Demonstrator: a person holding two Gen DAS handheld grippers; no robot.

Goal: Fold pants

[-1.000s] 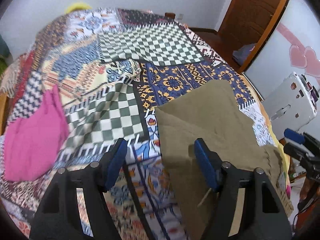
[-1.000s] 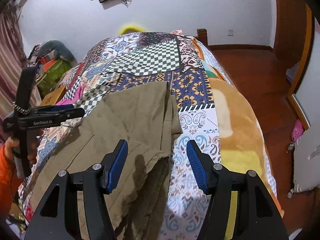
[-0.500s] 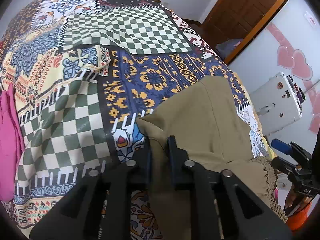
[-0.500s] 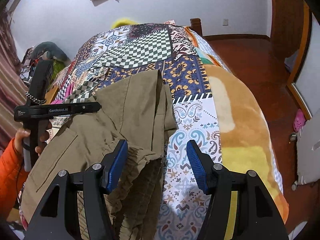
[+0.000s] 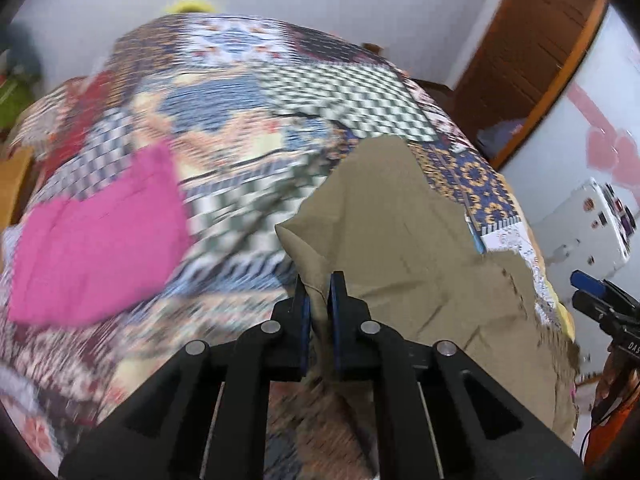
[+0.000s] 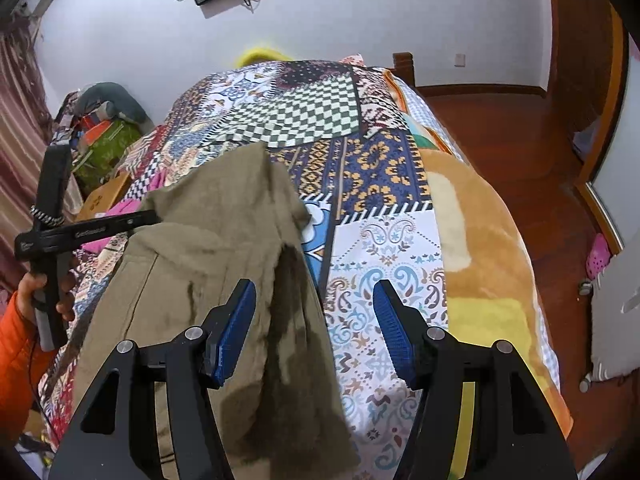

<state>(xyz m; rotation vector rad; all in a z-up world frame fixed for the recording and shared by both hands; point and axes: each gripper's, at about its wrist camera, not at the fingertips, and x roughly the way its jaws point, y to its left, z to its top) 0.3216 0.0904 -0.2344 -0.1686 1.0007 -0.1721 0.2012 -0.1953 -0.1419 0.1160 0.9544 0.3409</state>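
Olive-green pants (image 5: 400, 248) (image 6: 224, 248) lie on the patchwork bedspread (image 5: 256, 104) (image 6: 384, 240). In the left wrist view my left gripper (image 5: 318, 280) is shut on a fold of the pants' left edge and holds it raised off the bed. The right wrist view shows my right gripper (image 6: 314, 292) open above the near end of the pants, its blue pads apart and touching nothing. The left gripper's handle (image 6: 52, 232) appears at the left there, held by a hand in an orange sleeve.
A folded pink garment (image 5: 100, 248) lies on the left side of the bed. A white appliance (image 5: 588, 224) stands beyond the bed's right edge. Wooden floor (image 6: 520, 128) runs along the right, with clutter and a curtain (image 6: 16, 128) at the left wall.
My left gripper went forward to the pants' edge, shut on the cloth, then pulled back and lifted it, raising a fold. My right gripper stayed put and open.
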